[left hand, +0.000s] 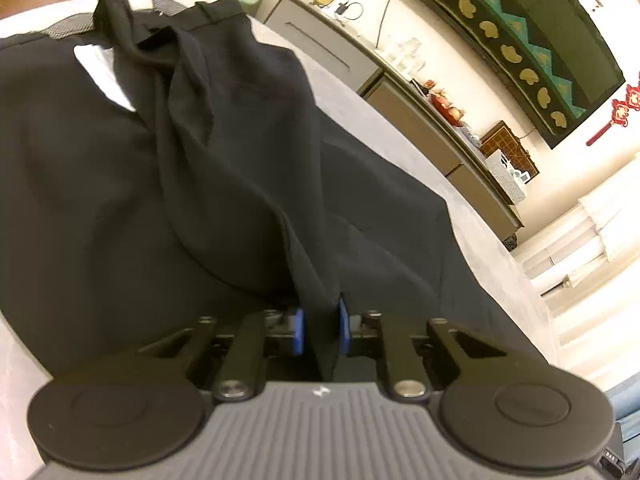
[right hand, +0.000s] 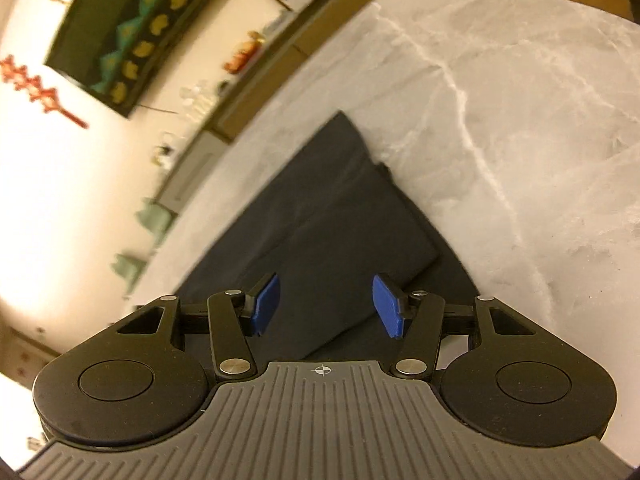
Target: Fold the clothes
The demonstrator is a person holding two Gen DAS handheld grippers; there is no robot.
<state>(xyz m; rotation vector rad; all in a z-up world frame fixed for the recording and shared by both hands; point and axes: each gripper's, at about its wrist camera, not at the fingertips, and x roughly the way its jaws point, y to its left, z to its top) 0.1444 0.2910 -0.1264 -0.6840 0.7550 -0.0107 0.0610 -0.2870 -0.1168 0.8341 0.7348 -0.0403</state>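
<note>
Your left hand-held gripper (left hand: 321, 326) is pinched on a fold of the black trousers (left hand: 224, 152), lifting a ridge of cloth that runs away toward the waistband, where a white pocket lining (left hand: 106, 74) shows. Your right hand-held gripper (right hand: 326, 306) hangs with its blue pads spread wide, holding nothing, over the trouser leg ends (right hand: 332, 216) lying doubled on the marble worktop (right hand: 500, 120). I judge the fold as under way: the legs lie layered, the upper part is rumpled and unflattened.
</note>
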